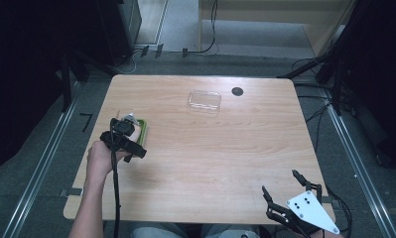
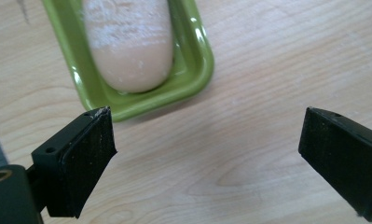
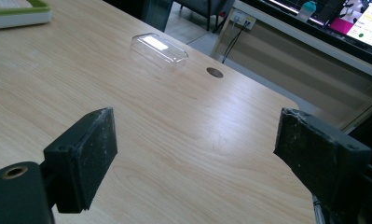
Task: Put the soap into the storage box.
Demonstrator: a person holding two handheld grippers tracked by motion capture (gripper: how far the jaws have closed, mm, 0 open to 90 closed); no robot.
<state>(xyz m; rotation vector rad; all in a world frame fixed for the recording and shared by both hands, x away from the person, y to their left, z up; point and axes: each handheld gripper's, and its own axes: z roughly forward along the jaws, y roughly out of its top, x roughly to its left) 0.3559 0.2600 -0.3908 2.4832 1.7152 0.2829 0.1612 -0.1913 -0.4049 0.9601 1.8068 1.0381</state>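
A green oblong dish (image 2: 200,70) holds a pale, powdery oblong piece (image 2: 127,42). My left gripper (image 2: 207,116) hovers just short of the dish's near end, open wide over bare wood with nothing between its jaws. In the high view this gripper (image 1: 126,130) sits over the green dish (image 1: 143,130) at the table's left side, held by a hand. At the table's near right corner, my right gripper (image 1: 281,182) is open and empty. In its own view the right gripper (image 3: 195,114) points across the table toward a clear plastic lid (image 3: 158,49).
The clear plastic lid (image 1: 204,100) lies at the far middle of the wooden table (image 1: 210,158), with a dark round hole (image 1: 237,91) just beyond it. The green dish (image 3: 16,11) appears at the far left in the right gripper view. Cables and dark stands surround the table.
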